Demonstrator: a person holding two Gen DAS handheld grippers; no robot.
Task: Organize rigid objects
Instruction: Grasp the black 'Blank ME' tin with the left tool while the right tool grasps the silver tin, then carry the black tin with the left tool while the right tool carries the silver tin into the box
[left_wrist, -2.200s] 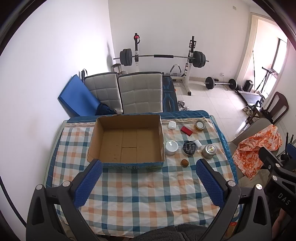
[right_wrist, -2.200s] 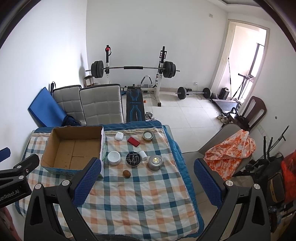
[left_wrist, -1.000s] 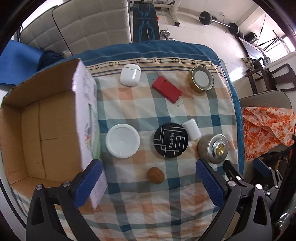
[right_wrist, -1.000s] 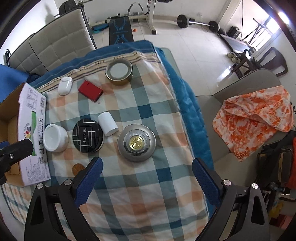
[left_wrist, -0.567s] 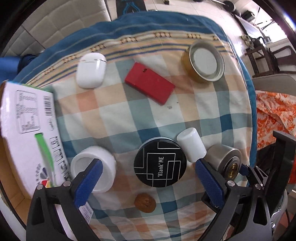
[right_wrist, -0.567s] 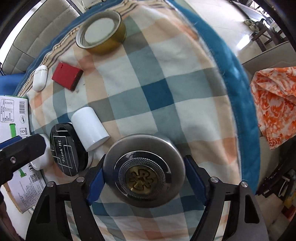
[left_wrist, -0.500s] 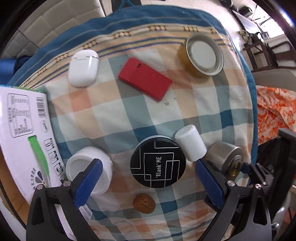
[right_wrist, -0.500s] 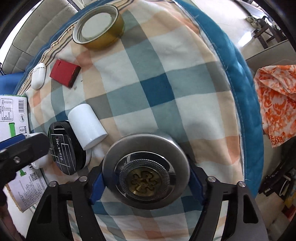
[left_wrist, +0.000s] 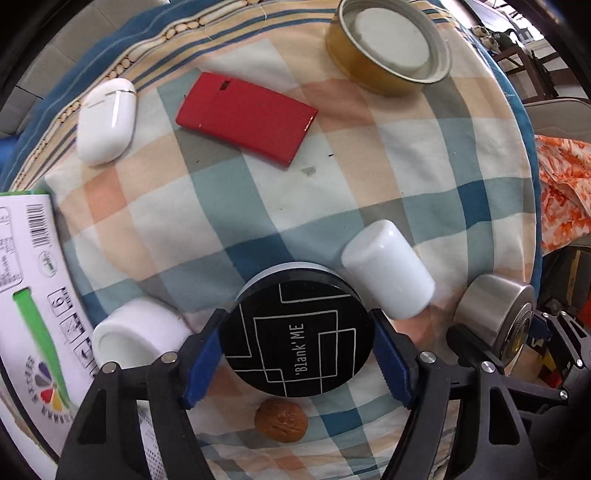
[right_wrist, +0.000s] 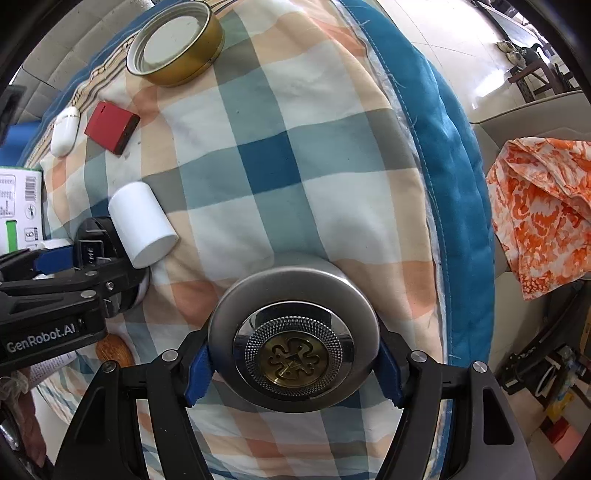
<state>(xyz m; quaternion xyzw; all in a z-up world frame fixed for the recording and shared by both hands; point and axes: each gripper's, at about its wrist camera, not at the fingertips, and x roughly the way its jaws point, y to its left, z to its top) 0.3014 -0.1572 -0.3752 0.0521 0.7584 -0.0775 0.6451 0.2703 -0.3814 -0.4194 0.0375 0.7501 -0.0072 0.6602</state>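
My left gripper (left_wrist: 297, 360) is shut on the black round "Blank ME" tin (left_wrist: 299, 332), blue pads against its two sides, on the checked cloth. My right gripper (right_wrist: 293, 363) is shut on the silver round tin (right_wrist: 293, 332) with a brass emblem on its lid; that tin also shows in the left wrist view (left_wrist: 495, 314). A white cylinder (left_wrist: 388, 269) lies on its side between the two tins, touching the black one. The cardboard box (left_wrist: 29, 295) stands at the left edge.
On the cloth lie a white earbud case (left_wrist: 107, 122), a red flat case (left_wrist: 245, 118), a gold tin (left_wrist: 388, 55), a white jar (left_wrist: 136, 336) and a brown nut (left_wrist: 282, 424). The table's blue edge (right_wrist: 454, 166) runs down the right, with an orange cloth (right_wrist: 543, 210) beyond it.
Both grippers came down from above the table. The left one closed on the black tin, the right one closed on the silver tin.
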